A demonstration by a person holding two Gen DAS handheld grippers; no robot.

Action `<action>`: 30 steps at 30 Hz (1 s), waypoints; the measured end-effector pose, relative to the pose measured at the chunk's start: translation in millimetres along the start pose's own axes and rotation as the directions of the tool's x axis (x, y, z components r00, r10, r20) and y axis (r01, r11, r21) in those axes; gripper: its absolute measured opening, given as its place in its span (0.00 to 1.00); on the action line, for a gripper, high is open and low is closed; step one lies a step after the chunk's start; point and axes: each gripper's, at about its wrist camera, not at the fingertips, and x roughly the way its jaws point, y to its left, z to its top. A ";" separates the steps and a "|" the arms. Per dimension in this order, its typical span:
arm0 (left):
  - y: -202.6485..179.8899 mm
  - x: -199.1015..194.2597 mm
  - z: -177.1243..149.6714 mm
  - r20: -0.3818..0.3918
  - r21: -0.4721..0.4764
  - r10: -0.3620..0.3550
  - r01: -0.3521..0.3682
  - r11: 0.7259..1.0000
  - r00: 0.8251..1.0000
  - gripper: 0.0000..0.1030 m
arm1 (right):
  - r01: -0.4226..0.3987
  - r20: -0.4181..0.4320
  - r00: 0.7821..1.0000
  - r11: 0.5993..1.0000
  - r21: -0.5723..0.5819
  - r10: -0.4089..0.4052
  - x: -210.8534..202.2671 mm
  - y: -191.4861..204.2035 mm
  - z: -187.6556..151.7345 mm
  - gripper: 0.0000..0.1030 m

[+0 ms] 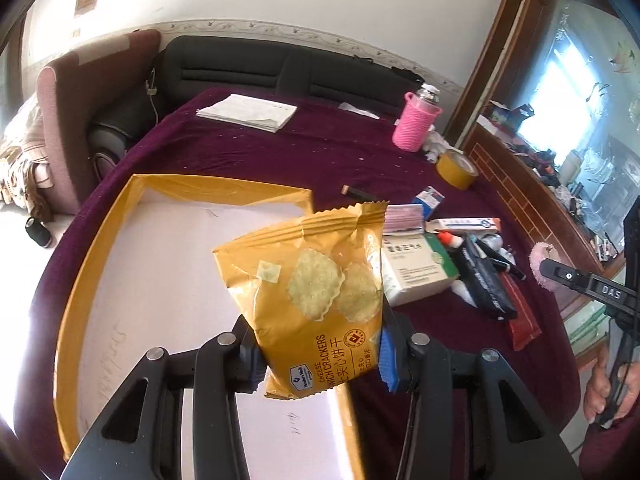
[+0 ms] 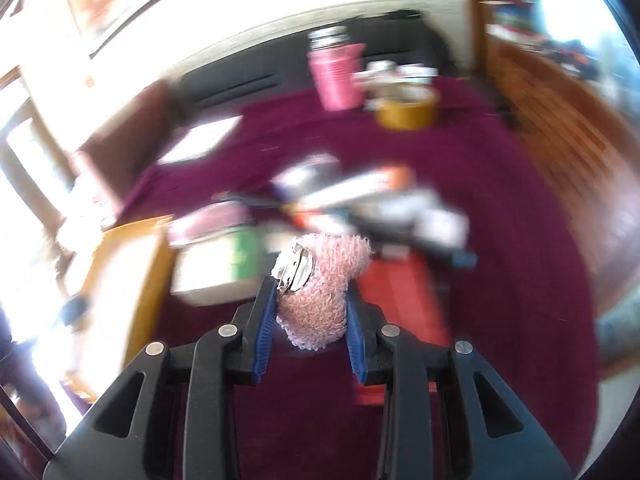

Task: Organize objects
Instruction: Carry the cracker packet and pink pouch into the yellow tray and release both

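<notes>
Cracker packet (image 1: pixel 316 300) first: it's a yellow cheese sandwich cracker bag, and my left fingers (image 1: pixel 320 364) are pinching its lower end, so it hangs in the air over the edge of the yellow tray (image 1: pixel 96 248) with the white floor. The tray sits on the worktop (image 1: pixel 280 152), which has a dark purple cloth over it.

Over on the other side, my right fingers (image 2: pixel 310 320) are squeezed onto a fuzzy pink pouch (image 2: pixel 324 280) with a shiny metal clasp, lifted clear of the cloth. That view is really smeared, so don't ask me for details behind it.

Just past the packet there's the pile: a white and green box (image 1: pixel 416 268), a black pouch (image 1: pixel 484 284), a red packet (image 1: pixel 520 316), a long white tube box (image 1: pixel 464 223) and a small blue and white box (image 1: pixel 430 199), all bunched together and touching. A bit further back, a roll of yellow tape (image 1: pixel 456 168), and beside it a bottle in a pink knitted sleeve (image 1: pixel 416 126). Well apart to the left lies a folded white paper (image 1: pixel 248 112). Behind the worktop is a dark sofa (image 1: pixel 240 68) against the wall.
</notes>
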 end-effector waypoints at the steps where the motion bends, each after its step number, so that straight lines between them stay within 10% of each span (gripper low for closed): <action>1: 7.4 5.7 4.1 -0.011 -0.002 0.015 -0.015 1.000 1.000 0.37 | -0.039 -0.021 0.999 0.999 -0.016 0.039 10.4 16.8 2.8 0.28; 14: 99.9 90.0 58.7 -0.137 -0.133 0.003 -0.022 0.991 0.990 0.37 | -0.234 -0.217 0.957 0.954 -0.185 0.193 153.8 205.2 28.4 0.28; 30: 120.6 127.0 62.2 -0.166 -0.194 -0.006 -0.027 0.981 0.986 0.46 | -0.077 -0.258 0.966 0.961 -0.267 0.006 217.6 232.5 27.1 0.30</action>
